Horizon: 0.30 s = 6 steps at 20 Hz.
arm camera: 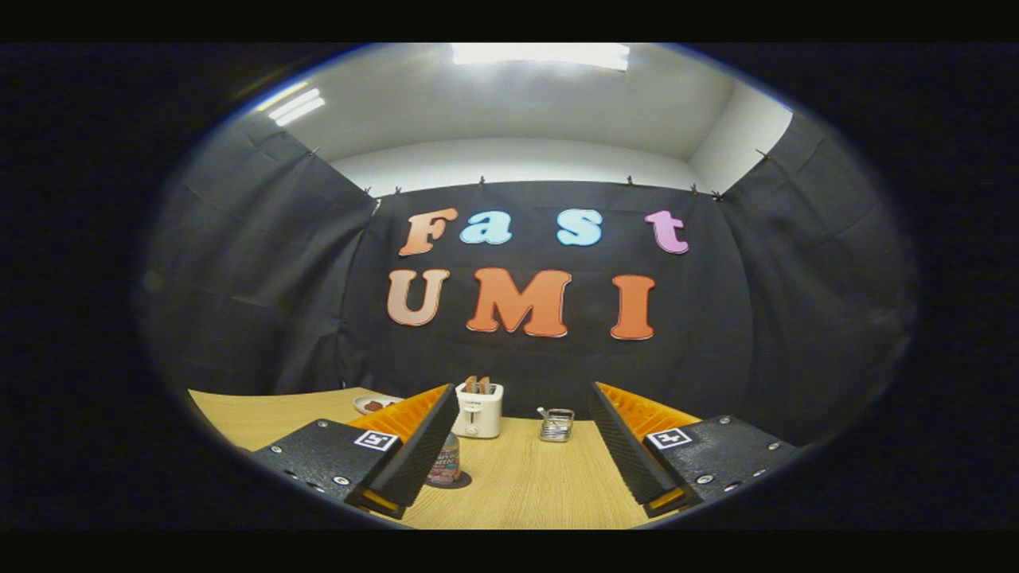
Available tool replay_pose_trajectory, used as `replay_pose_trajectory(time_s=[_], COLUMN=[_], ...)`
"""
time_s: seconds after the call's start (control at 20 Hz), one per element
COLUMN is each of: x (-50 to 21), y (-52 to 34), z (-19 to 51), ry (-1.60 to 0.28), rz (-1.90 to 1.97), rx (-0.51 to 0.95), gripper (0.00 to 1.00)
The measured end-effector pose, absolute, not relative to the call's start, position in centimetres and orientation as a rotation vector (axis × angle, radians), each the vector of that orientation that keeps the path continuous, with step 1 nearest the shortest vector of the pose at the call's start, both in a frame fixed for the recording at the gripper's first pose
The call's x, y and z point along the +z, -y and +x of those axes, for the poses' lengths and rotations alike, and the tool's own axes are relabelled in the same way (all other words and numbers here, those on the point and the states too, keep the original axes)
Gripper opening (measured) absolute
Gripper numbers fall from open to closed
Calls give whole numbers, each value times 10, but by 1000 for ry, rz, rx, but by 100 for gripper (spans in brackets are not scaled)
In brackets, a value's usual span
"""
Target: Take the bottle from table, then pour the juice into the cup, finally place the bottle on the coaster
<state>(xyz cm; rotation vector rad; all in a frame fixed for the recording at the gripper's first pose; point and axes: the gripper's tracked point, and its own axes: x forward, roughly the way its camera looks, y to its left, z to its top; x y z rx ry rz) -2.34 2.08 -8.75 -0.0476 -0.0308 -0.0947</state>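
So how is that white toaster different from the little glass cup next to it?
The toaster is white, opaque and boxy, with toast sticking out of its top; the glass cup is see-through, shorter, and has something thin leaning in it. Both stand upright on the wooden table, beyond the open gripper, which holds nothing.

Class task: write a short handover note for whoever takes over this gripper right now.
Gripper: open, holding nothing, above the table.
Bottle: upright on the dark coaster, partly behind the left finger.
Cup: farther back, beside the toaster. Its contents cannot be made out.
Done: bottle stands on the coaster; whether juice was poured cannot be told.
Left: check the cup, then decide.
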Motion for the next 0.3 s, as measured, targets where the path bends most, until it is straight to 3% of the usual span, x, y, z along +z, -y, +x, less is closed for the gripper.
replay_pose_trajectory(time_s=[0.3], x=[-85], y=[-6], z=[-25], ry=[39], rz=[-43], rx=[-146], gripper=[97])
